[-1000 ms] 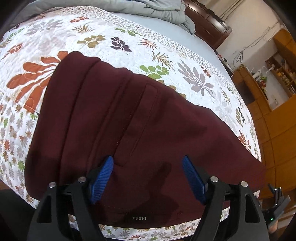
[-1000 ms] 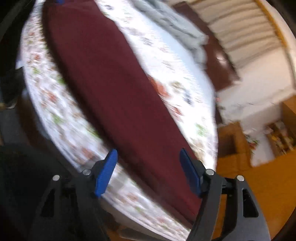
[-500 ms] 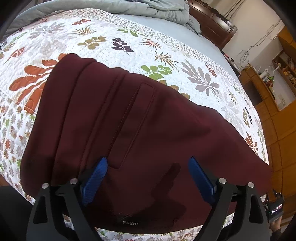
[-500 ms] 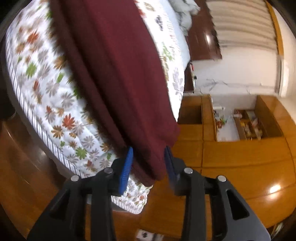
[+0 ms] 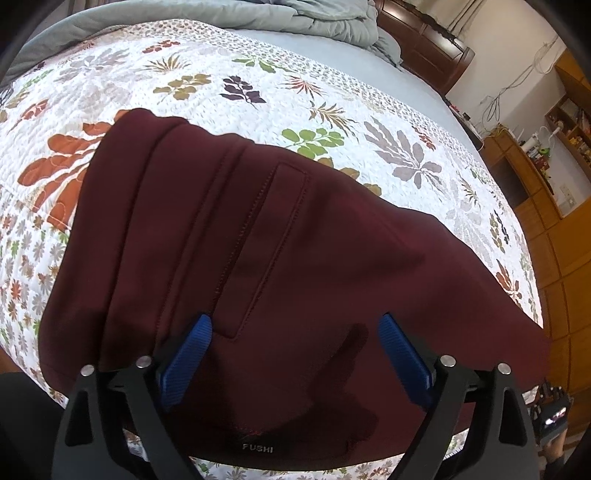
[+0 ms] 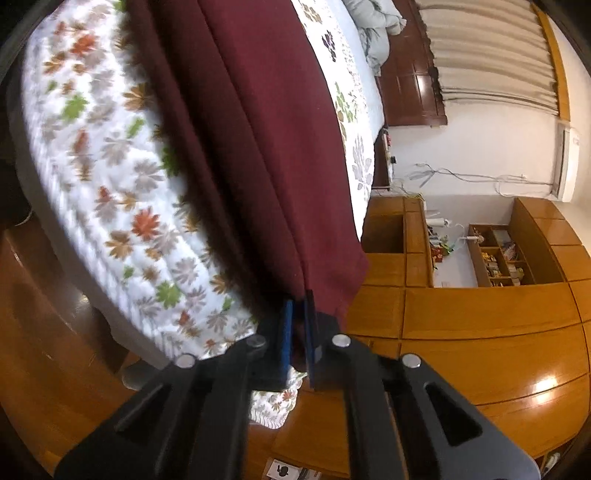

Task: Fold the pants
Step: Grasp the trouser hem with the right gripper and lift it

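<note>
Dark maroon pants point(image 5: 280, 258) lie folded lengthwise on a floral bedspread point(image 5: 258, 92), waistband near me with a small FUSHI label. My left gripper point(image 5: 295, 354) is open, its blue pads hovering over the waist end near the back pocket, holding nothing. In the right wrist view the pants point(image 6: 258, 129) stretch away along the bed edge. My right gripper point(image 6: 300, 325) is shut on the leg hem at the corner of the bed, with the fabric pinched between the blue pads.
A grey duvet point(image 5: 295, 22) is bunched at the head of the bed by a dark wooden headboard point(image 5: 424, 44). Wooden cabinets and shelves point(image 6: 498, 258) stand beyond the bed. The wooden floor point(image 6: 55, 350) lies below the bed edge.
My right gripper swung to the pants' hem end and closed on it, from wide open to shut. My left gripper drew back slightly and stays open over the waist.
</note>
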`<state>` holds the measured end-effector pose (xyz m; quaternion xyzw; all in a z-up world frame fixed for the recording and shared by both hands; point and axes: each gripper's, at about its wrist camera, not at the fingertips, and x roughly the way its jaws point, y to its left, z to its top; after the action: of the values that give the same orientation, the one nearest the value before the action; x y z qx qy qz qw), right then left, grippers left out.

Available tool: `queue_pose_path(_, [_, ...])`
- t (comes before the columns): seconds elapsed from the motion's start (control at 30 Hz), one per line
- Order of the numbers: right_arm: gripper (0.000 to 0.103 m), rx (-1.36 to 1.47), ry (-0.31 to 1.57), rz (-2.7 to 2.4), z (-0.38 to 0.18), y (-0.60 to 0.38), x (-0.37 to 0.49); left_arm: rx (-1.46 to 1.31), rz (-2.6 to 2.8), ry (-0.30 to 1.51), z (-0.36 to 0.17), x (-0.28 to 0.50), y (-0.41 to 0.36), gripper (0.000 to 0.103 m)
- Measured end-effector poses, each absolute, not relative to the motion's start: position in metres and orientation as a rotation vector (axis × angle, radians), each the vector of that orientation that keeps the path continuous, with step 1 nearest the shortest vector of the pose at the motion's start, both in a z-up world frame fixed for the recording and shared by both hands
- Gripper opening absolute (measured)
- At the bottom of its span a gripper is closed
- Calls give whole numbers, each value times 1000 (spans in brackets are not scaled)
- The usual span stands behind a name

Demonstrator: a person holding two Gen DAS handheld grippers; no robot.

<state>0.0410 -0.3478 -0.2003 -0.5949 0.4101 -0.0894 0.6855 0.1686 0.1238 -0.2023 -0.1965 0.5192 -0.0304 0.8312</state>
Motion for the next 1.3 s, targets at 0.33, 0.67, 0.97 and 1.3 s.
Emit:
queue_pose_path(0.33, [51, -538, 1011, -302, -137, -398, 17, -419, -75, 1093, -203, 167, 125, 93])
queue_pose_path(0.67, [81, 1426, 481, -140, -191, -556, -15, -482, -74, 1099, -202, 169, 131, 93])
queue_pose_path(0.97, [82, 1560, 363, -67, -219, -563, 19, -454, -72, 1084, -203, 167, 127, 94])
queue_pose_path(1.3, [66, 1523, 387, -18, -216, -570, 35, -453, -70, 1086, -202, 167, 126, 94])
